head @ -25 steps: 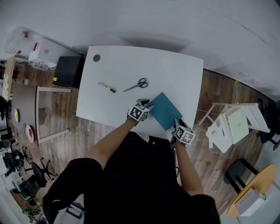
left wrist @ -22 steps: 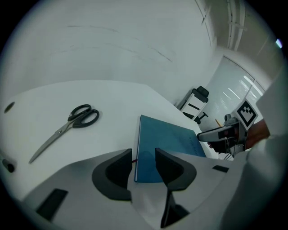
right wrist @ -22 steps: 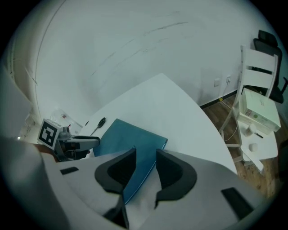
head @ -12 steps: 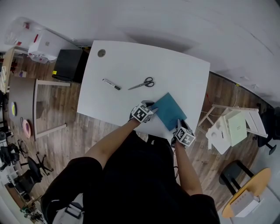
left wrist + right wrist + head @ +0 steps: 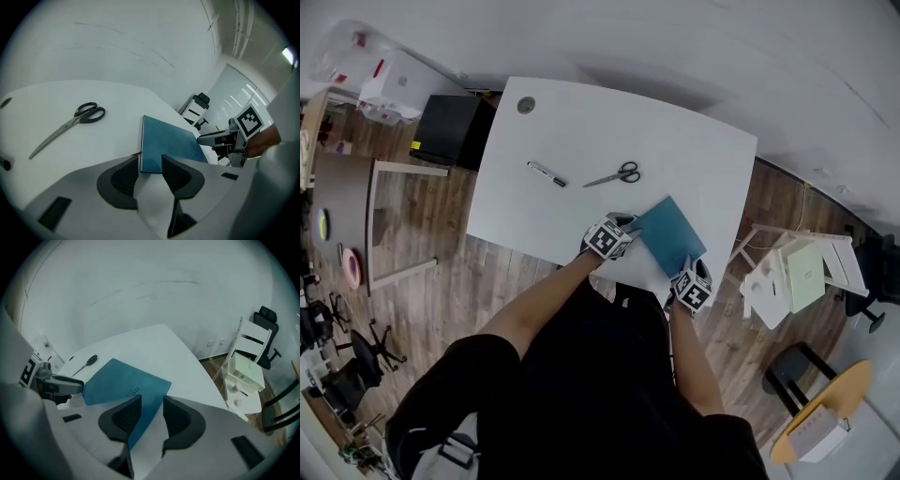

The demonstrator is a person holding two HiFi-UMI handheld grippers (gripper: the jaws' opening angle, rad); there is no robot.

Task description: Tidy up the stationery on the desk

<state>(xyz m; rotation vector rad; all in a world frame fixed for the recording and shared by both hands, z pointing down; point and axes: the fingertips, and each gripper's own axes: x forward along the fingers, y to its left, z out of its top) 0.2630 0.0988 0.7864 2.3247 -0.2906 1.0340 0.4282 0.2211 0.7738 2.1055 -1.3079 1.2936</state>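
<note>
Tidy-up scene, 3 bits of stationery on the white desk [image 5: 581, 122]: a teal notebook [image 5: 670, 234] lying flat near the front right edge and skewed to it, plus scissors [image 5: 614, 175] and a marker [image 5: 547, 174] further back, well apart from the notebook and not touched by anything. Both grippers are parked at the notebook, 1 on each side. The left gripper [image 5: 150, 163] has its jaws spread a fair way, with the notebook's short near edge sitting right at the gap. I don't see the pads pinching it, so I'd call it empty. The right gripper [image 5: 152, 401] is as wide as it gets. Its jaws have just been opening, the near corner of the notebook runs in between them, and nothing is clamped there either. My guess on the why: 2 grippers at opposite corners looks like squaring up or sliding the notebook, since a flat book is awkward to lift from just 1 corner, and the skew is probably what's getting fixed. Hard to make out: the person's torso [image 5: 609, 394] blocks the desk's near edge in the head view, the jaws cover the notebook's corner tips, and the cover print is too small to read. I also can't tell if either jaw is actually touching the book.
</note>
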